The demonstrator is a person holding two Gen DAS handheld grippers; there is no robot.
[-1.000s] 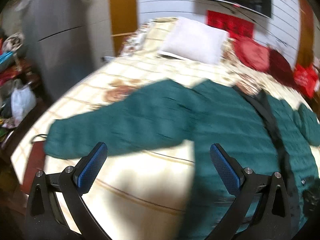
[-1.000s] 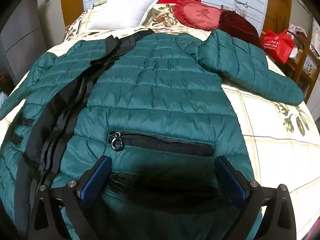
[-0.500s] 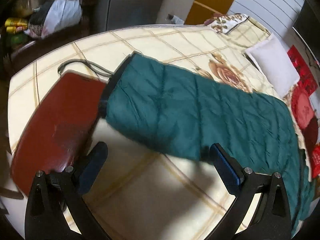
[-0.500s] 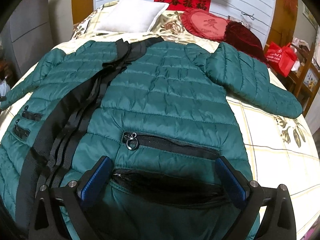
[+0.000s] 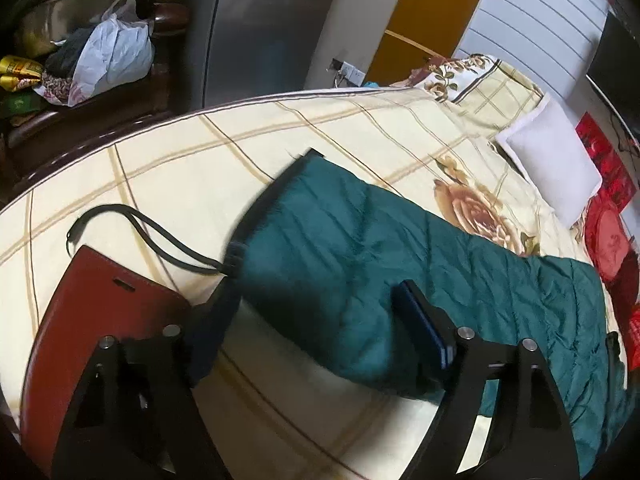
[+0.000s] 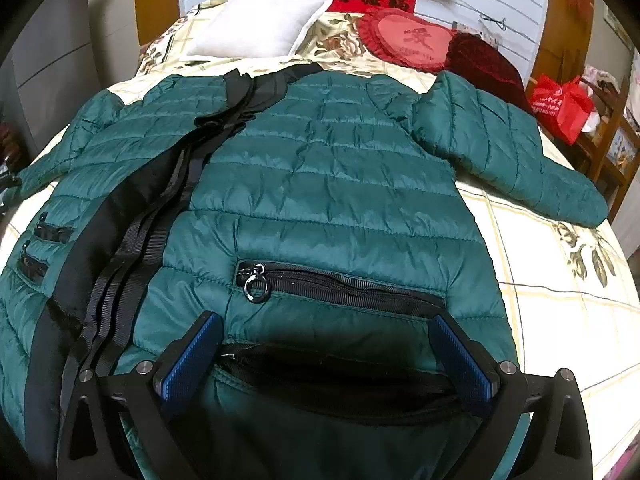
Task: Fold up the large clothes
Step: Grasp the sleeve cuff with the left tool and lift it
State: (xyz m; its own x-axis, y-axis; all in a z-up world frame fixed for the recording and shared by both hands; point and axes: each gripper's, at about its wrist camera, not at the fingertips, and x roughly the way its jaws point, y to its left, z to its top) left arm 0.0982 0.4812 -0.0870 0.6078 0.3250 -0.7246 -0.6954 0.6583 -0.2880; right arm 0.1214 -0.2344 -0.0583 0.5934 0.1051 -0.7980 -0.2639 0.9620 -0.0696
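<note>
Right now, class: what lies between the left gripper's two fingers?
In the left wrist view, the green jacket sleeve lies between the closing left gripper fingers, cuff end toward the red bag.

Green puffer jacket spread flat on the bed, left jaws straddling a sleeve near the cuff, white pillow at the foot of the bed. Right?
One error: the white pillow lies at the head of the bed, beyond the jacket's collar, as the right wrist view shows. The rest holds: the left gripper straddles the sleeve near the cuff.

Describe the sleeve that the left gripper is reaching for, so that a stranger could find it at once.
On the checked bed lies a green jacket. Its sleeve stretches toward the bed's edge, ending beside a dark red bag with a black strap. Unlike the other sleeve, it lies between the left gripper fingers, which have just been closing.
</note>
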